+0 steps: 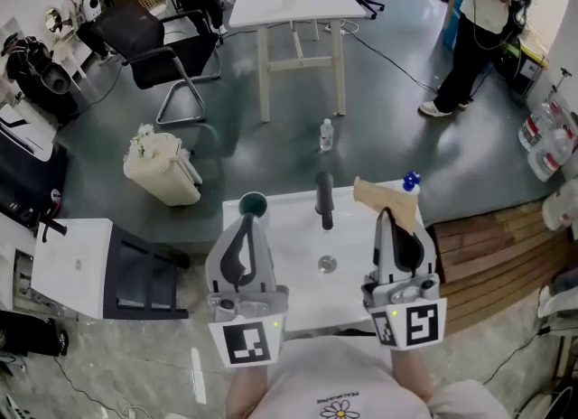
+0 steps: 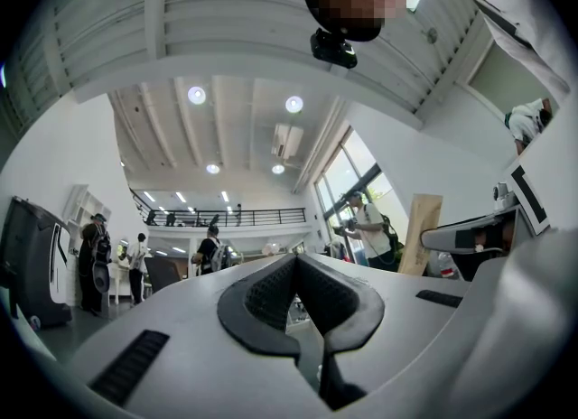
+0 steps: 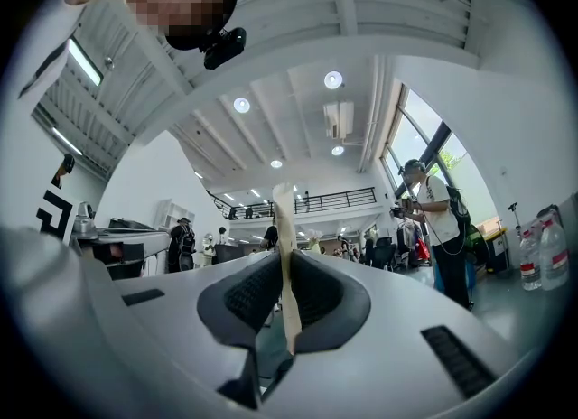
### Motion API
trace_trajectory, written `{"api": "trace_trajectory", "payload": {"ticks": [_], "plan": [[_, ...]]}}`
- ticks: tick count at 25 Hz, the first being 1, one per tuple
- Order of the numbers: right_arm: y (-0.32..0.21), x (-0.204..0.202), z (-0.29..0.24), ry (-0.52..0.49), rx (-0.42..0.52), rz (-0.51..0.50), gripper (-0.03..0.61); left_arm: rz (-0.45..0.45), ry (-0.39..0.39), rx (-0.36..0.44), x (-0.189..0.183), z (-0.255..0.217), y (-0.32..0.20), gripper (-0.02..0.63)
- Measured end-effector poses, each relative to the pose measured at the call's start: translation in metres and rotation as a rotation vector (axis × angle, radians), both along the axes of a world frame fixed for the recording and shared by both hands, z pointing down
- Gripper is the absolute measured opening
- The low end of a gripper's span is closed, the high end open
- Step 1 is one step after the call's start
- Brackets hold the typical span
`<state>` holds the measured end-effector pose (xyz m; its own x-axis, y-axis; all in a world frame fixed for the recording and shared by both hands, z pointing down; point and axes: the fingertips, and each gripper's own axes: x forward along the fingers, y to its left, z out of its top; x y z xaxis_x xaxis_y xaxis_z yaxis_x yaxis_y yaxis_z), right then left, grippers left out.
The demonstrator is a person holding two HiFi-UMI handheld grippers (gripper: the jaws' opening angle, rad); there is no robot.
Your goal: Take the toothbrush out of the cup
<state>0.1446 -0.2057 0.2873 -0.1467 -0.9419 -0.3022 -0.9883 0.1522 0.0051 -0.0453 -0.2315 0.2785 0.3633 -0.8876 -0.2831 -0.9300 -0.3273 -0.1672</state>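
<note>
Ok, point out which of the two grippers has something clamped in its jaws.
The right gripper: a flat tan strip is pinched between its pads. The left gripper has its jaws shut together on nothing.

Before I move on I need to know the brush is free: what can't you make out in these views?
- Cup interior: head view, small, and the left hand-held gripper covers its front.
- Beige strip in the right hand-held gripper: edge-on in the right gripper view; no bristles visible, so toothbrush unconfirmed.
- Blue thing: head view, too small to identify.
- Cup: absent from both gripper views, which point upward.
</note>
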Motion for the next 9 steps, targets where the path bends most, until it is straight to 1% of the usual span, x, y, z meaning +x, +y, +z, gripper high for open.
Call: {"api": "trace_trajectory", "payload": {"ticks": [4, 9], "plan": [[0.0, 0.0006, 0.0, 0.001, -0.001, 0.0, 0.031, -0.008, 0.007, -0.001, -0.0016, 0.0006, 0.0008, 0.017], [-0.0003, -0.0005, 0.002, 0.027, -0.016, -0.001, 0.031, -0.006, 0.012, 0.008, -0.002, -0.0023, 0.0013, 0.015]]}}
